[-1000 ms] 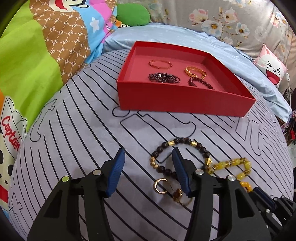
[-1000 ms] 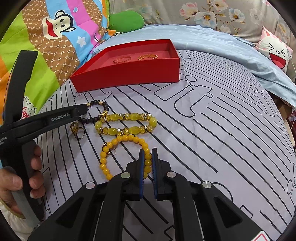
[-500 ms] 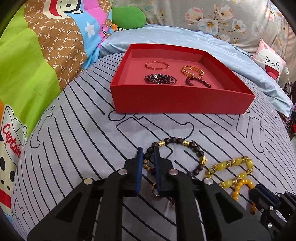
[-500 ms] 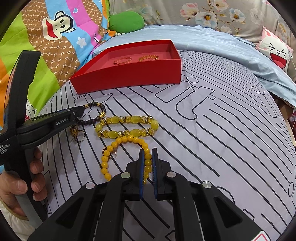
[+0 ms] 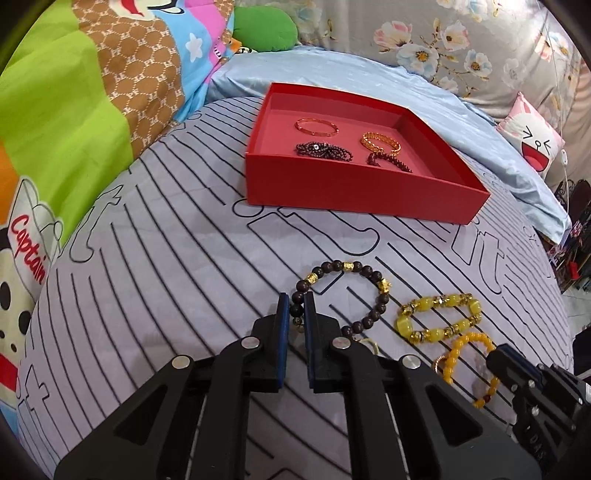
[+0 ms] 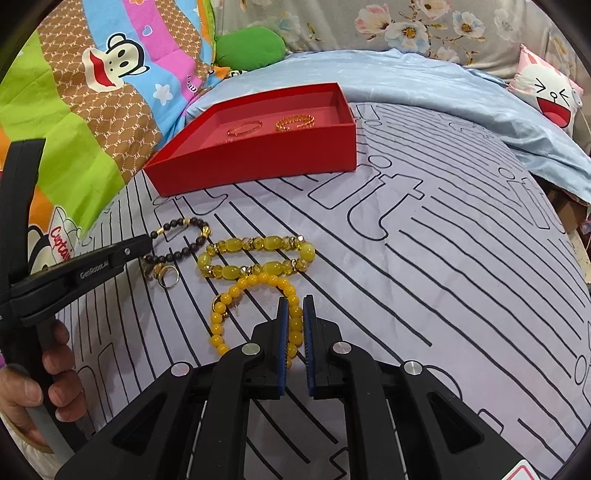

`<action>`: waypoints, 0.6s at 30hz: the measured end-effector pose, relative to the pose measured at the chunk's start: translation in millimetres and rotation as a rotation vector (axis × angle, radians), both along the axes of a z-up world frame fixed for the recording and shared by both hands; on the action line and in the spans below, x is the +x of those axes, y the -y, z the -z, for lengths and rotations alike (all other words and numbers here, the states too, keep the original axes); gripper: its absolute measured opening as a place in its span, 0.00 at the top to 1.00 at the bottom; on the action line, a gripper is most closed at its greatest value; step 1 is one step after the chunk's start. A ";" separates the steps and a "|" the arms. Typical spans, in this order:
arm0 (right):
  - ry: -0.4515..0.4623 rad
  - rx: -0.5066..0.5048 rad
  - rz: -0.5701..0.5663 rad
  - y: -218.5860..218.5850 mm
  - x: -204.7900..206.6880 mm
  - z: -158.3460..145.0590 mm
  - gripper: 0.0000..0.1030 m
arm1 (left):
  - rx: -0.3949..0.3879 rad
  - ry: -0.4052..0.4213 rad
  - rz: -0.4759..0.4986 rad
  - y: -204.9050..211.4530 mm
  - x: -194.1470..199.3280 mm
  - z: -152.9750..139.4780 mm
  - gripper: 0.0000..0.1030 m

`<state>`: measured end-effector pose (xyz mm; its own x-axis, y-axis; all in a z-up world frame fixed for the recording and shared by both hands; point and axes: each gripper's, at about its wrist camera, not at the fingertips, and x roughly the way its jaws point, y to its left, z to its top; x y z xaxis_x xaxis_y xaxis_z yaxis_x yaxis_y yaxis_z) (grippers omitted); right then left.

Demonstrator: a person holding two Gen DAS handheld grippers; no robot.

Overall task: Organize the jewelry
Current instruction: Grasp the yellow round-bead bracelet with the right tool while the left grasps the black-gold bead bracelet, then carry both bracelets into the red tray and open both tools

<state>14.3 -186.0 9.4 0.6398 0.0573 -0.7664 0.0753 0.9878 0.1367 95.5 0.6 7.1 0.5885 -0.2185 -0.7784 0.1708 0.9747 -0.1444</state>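
My left gripper [image 5: 296, 308] is shut on the dark beaded bracelet [image 5: 354, 288] with gold beads, which lies on the grey striped bed cover; the bracelet also shows in the right wrist view [image 6: 184, 240]. My right gripper [image 6: 295, 314] is shut on the small yellow bead bracelet [image 6: 258, 295]. A chunky yellow stone bracelet [image 6: 258, 256] lies between the two, and a gold ring [image 6: 168, 276] sits beside the left gripper. The red tray [image 5: 354, 192] behind holds several bracelets.
A colourful cartoon quilt [image 5: 74, 110] rises on the left. A blue sheet [image 6: 424, 85] and a white cartoon pillow [image 6: 550, 96] lie behind and to the right of the tray. A green cushion [image 5: 266, 29] sits at the back.
My left gripper went from open to shut on the dark bracelet's near left side, then moved slightly. The right gripper stayed shut on the yellow bead bracelet.
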 end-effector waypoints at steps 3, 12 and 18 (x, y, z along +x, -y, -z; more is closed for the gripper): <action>0.021 -0.010 0.002 0.5 -2.7 -8.4 0.93 | -0.008 0.001 -0.006 -5.5 -4.5 -4.6 0.93; 0.066 -0.025 0.002 1.8 -6.8 -30.4 0.93 | -0.033 0.024 0.000 -14.7 -13.1 -23.9 0.93; 0.097 -0.035 0.002 3.9 -4.4 -43.9 0.93 | -0.036 0.067 0.024 -12.9 -14.5 -44.3 0.93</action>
<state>9.9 -189.9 53.3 0.7108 0.0303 -0.7027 0.0651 0.9920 0.1086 80.9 13.5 51.4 0.6332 -0.2598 -0.7290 0.2041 0.9647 -0.1666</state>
